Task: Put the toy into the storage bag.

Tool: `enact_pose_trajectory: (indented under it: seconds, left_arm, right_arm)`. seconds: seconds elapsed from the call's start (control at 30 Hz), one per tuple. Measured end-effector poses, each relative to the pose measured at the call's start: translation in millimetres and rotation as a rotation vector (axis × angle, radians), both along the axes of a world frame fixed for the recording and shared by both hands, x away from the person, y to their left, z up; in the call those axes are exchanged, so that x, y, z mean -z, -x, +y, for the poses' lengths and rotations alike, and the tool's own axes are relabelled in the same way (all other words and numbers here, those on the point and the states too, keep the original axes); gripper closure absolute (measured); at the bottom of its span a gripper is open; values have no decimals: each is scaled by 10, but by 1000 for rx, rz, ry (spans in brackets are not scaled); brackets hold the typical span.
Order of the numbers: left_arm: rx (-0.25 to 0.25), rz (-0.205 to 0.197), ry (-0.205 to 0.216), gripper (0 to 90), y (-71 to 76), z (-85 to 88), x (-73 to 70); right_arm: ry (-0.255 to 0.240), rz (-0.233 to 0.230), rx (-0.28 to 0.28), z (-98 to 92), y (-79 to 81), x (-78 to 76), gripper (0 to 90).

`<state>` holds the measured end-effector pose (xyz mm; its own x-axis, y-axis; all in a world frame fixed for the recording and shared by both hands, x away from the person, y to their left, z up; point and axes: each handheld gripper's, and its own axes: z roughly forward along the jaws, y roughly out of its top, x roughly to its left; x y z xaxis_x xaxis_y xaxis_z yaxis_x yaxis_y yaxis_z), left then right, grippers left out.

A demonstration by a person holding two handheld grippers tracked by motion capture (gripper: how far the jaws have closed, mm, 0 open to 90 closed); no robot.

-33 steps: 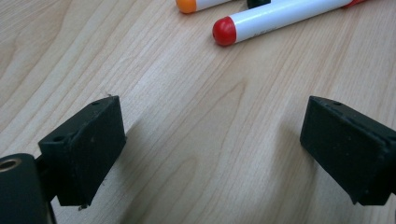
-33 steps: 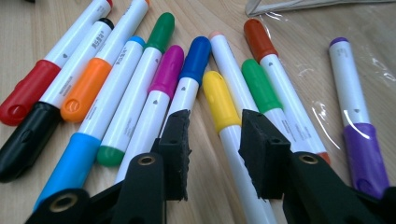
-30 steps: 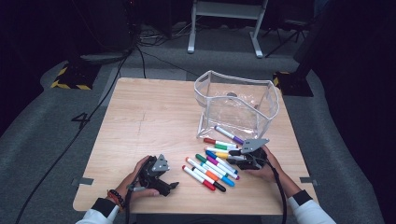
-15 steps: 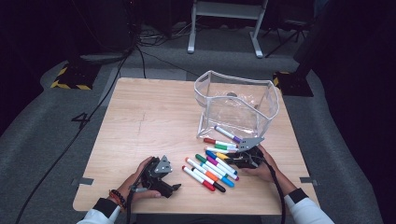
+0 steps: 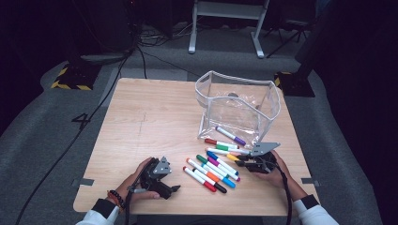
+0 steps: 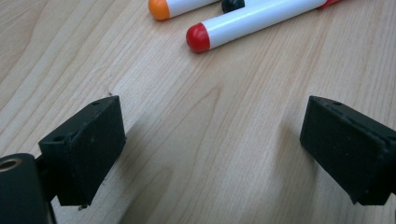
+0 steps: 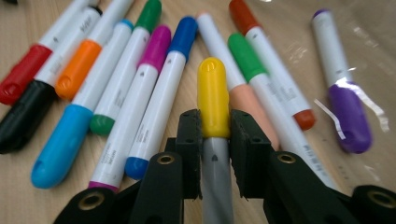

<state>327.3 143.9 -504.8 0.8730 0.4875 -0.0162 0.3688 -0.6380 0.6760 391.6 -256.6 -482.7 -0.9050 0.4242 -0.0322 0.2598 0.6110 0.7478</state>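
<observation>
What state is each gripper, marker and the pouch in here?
Right gripper: shut on yellow marker, jaws just closed.
Left gripper: open, nothing between jaws.
Clear pouch: open-topped, upright.
Purple marker: capped, lying against the pouch.
Other markers: capped, lying on wooden table.

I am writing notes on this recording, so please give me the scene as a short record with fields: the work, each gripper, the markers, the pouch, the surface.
work: picking up markers beside a clear pouch
right gripper: jaws have just been closing, now clamped on the yellow marker by its cap
left gripper: open, nothing between the jaws, low over the table
other markers: loose group lying flat on the wood
purple marker: lies at the pouch mouth
pouch: transparent, standing open, behind the markers
surface: wooden table
</observation>
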Motion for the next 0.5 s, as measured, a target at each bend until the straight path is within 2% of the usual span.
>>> enact_pose_trajectory:
  seconds: [0.03,0.17,0.23,0.5]
  left_arm:
    - [1,0,2,70,-3,12,1]
    - [3,0,0,70,-7,22,0]
    - [4,1,-1,70,-10,23,0]
    - [5,0,-1,70,-22,37,-1]
  right_arm:
    - [-39,-11,12,-61,20,-82,746]
    - [-85,-42,25,-146,58,-229,746]
    - [-115,-66,30,-194,91,-362,746]
    - [-171,-153,42,-258,162,-806,746]
